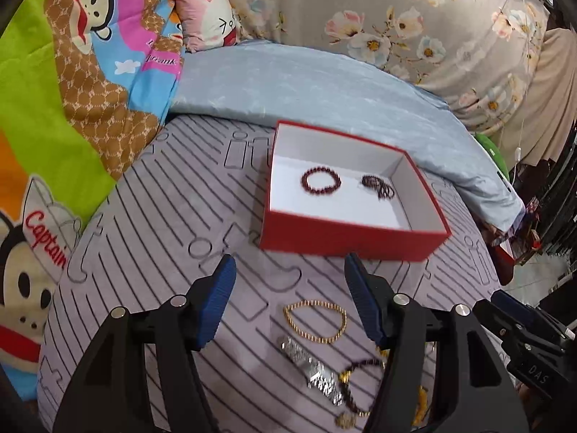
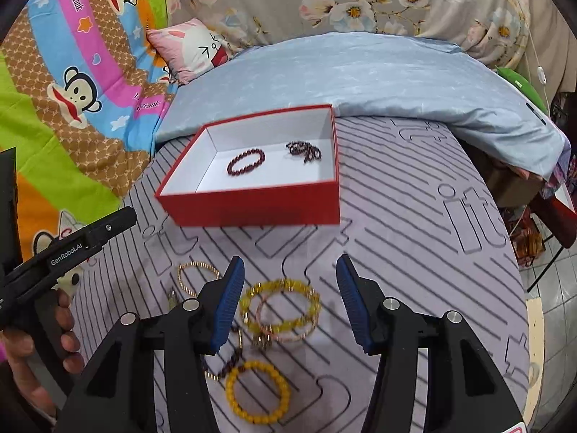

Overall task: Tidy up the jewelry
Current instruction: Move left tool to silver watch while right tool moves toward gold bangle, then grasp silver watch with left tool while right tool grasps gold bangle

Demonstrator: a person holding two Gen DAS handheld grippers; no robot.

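Both tongs gape empty – the left gripper [image 1: 288, 303] hangs over the gold bracelet [image 1: 315, 321], its oval lying crosswise, while the right gripper [image 2: 290, 299] straddles the yellow bangles [image 2: 279, 306]; the red box [image 2: 252, 205] lies beyond

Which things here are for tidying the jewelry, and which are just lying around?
For the job: red box, dark red bracelet and dark bead tangle inside it, thin gold bracelet, silver band, yellow bead bracelet, yellow bangles.

Just lying about: pink cushion, cartoon blanket, blue sheet.
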